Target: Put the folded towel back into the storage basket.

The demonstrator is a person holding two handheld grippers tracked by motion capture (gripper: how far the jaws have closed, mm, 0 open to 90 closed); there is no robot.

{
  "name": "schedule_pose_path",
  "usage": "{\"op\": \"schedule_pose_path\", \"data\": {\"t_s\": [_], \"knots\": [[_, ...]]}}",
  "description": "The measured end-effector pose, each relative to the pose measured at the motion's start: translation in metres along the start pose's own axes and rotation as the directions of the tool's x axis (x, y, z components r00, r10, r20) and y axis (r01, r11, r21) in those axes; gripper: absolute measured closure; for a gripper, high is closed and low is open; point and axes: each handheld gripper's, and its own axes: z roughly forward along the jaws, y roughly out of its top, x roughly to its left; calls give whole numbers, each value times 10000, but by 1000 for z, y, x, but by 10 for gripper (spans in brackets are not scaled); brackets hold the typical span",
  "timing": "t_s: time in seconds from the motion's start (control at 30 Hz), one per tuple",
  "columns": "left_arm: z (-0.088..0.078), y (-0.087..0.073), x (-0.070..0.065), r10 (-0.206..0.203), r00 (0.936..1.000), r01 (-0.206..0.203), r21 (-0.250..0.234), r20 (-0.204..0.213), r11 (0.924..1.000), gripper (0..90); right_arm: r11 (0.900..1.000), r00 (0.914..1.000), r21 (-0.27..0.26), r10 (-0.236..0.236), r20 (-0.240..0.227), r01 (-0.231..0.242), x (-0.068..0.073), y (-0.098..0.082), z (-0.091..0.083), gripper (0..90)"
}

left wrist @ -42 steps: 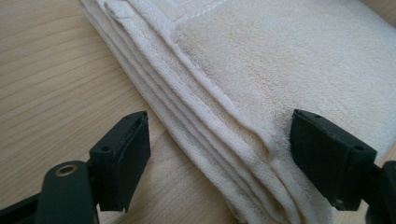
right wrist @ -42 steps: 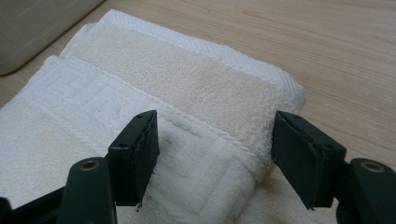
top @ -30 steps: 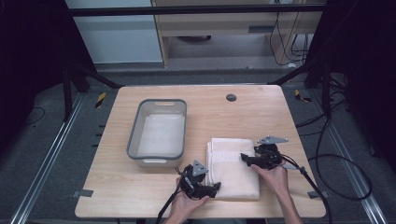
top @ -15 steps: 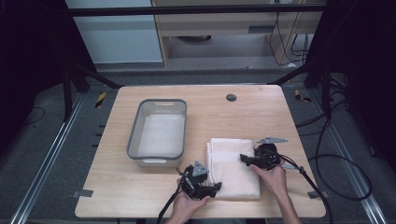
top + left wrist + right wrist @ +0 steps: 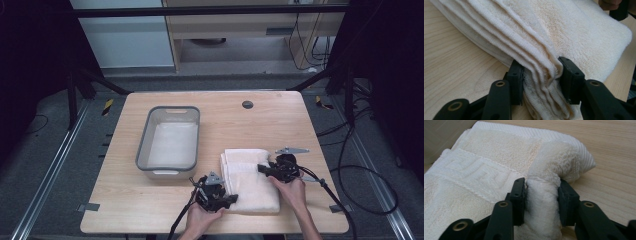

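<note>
A folded cream towel (image 5: 249, 175) lies on the wooden table (image 5: 280, 120), right of centre near the front edge. My left gripper (image 5: 229, 198) is at the towel's near left corner. Its jaws have just been closing and now pinch the stacked towel layers (image 5: 541, 62) between the pads, left gripper (image 5: 540, 72). My right gripper (image 5: 262, 169) is at the towel's right edge. Its jaws have also just been closing and squeeze a bunched fold of the towel (image 5: 541, 195), right gripper (image 5: 542, 192). A raised key pattern band runs across the towel (image 5: 481, 173).
A grey plastic bin (image 5: 143, 150) stands left of the towel, its near end close to my left gripper. A dark round hole (image 5: 247, 104) sits in the table at the back. Cables trail from both grippers over the front edge.
</note>
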Motion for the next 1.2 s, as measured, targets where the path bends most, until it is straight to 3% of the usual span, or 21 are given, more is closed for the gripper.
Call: {"op": "schedule_pose_path", "data": {"t_s": [0.23, 0.47, 0.73, 0.93, 1.07, 1.2], "knots": [[-4, 2, -2, 18, 10000, -18, -100, -19, 9999, 675, 9995, 9994, -84, 302, -160, -304, 0, 2, -4, 687], [-15, 3, -4, 69, 10000, -71, -323, -45, 9995, 697, 9985, 9982, -370, 383, -467, -401, 1, 6, -16, 694], [-35, 7, -6, 113, 9998, -122, -614, -154, 9980, 697, 9950, 9974, -998, -5, -718, -67, 14, 13, -29, 694], [-45, 12, -12, 430, 9984, -459, -809, -375, 9957, 696, 9888, 9970, -1481, -264, -724, 155, 20, 17, -39, 694], [-51, 16, -17, 627, 9967, -674, -953, -513, 9932, 695, 9846, 9958, -1747, -168, -904, 8, 21, 19, -46, 694], [-56, 19, -21, 852, 9933, -931, -1039, -780, 9902, 693, 9798, 9960, -1985, -427, -783, 264, 26, 24, -51, 693]]}}
